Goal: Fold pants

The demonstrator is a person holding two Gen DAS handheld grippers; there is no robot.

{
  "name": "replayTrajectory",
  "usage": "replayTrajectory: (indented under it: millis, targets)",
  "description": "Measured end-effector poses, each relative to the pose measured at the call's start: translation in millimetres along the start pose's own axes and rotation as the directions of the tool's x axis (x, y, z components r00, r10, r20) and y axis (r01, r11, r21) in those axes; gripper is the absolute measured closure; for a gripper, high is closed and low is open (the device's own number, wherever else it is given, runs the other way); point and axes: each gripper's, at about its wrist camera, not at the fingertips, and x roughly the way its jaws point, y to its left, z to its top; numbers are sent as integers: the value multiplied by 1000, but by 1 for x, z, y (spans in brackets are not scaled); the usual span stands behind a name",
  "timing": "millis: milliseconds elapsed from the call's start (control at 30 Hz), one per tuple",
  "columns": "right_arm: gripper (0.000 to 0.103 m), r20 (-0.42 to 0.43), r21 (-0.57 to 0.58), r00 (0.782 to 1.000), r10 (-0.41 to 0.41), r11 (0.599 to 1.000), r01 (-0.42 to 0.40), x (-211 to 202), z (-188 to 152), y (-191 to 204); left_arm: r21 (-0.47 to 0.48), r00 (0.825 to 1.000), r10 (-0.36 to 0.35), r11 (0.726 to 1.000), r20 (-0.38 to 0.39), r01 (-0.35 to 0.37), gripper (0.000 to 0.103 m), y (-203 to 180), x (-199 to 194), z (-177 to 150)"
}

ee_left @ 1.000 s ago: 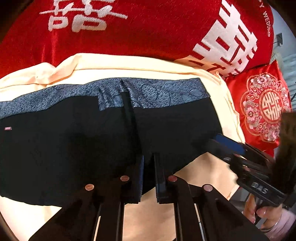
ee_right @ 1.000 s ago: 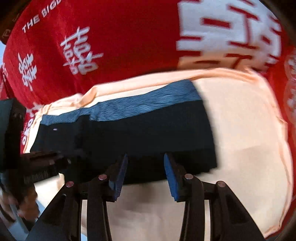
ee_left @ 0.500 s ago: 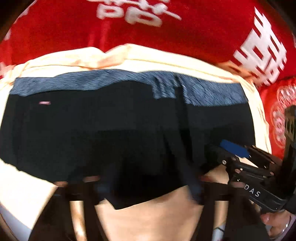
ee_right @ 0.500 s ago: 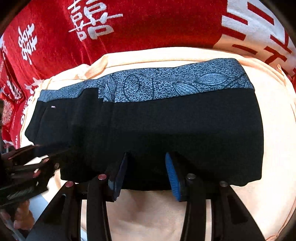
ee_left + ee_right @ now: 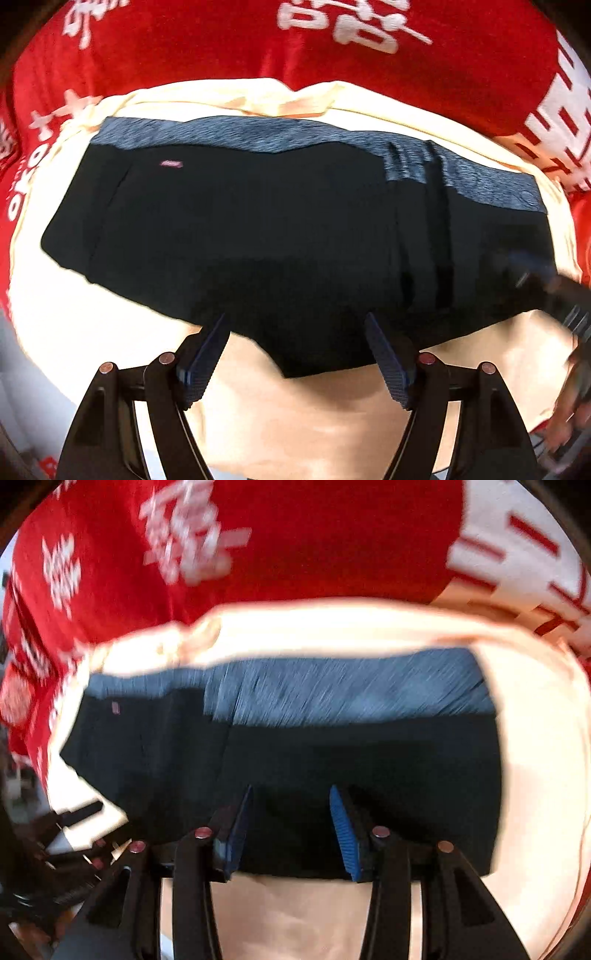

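Hovering over near hem of black pants [image 5: 280,236], folded flat on cream cloth [image 5: 314,417]. Left gripper [image 5: 297,354] jaws just spread wide, empty. Right gripper [image 5: 291,830] narrower, just been opening, empty. Risk: pinching cream cloth along with hem, dragging fold askew.

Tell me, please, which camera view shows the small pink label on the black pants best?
The left wrist view shows it best: the pink label lies flat on the black pants, below the blue patterned waistband, and only slightly blurred. In the right wrist view the label is only a smeared fleck near the left end.
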Motion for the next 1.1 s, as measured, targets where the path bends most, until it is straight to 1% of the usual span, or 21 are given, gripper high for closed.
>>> replayTrajectory:
  millis: [33, 67, 133, 167, 267, 333, 500, 700, 800, 967, 1033, 1100]
  targets:
    - [51, 13, -14, 1000, -27, 1000, 28, 3, -5, 5, -8, 1000, 14, 1000, -5, -14, 25, 2, 0, -2]
    - [49, 46, -46, 997, -67, 997, 69, 1, -10, 14, -15, 1000, 29, 999, -11, -29, 25, 5, -1, -5]
    - [48, 49, -88, 992, -118, 989, 122, 3, -13, 24, -35, 999, 41, 999, -17, -42, 25, 12, -2, -10]
    - [48, 47, -88, 991, -125, 988, 129, 3, -12, 25, -49, 999, 41, 998, -19, -42, 25, 16, -3, -13]
    - [48, 25, -67, 994, -104, 992, 105, 2, -9, 19, -88, 998, 42, 995, -37, -45, 25, 29, -3, -21]
    - [48, 14, -68, 994, -105, 992, 106, 2, -6, 19, -104, 998, 41, 994, -44, -45, 25, 37, -2, -25]
    - [47, 13, -69, 984, -178, 982, 179, 1, -10, 32, -129, 998, 31, 991, -55, -38, 25, 58, -1, -32]
    - [47, 11, -58, 965, -263, 963, 264, -5, -13, 48, -152, 998, 16, 988, -61, -25, 25, 91, 0, -36]
    - [37, 0, -72, 971, -239, 968, 239, -9, -18, 59, -171, 998, 2, 985, -62, -13, 25, 107, 2, -37]
    - [37, 5, -134, 972, -236, 963, 235, -10, -22, 94, -192, 998, -16, 981, -64, 3, 25, 133, 6, -37]
    - [33, -1, -153, 974, -226, 963, 224, -6, -20, 106, -199, 998, -19, 980, -62, 6, 25, 142, 7, -36]
    - [32, -13, -168, 976, -218, 962, 213, 0, -16, 117, -207, 998, -21, 978, -63, 8, 25, 150, 8, -36]
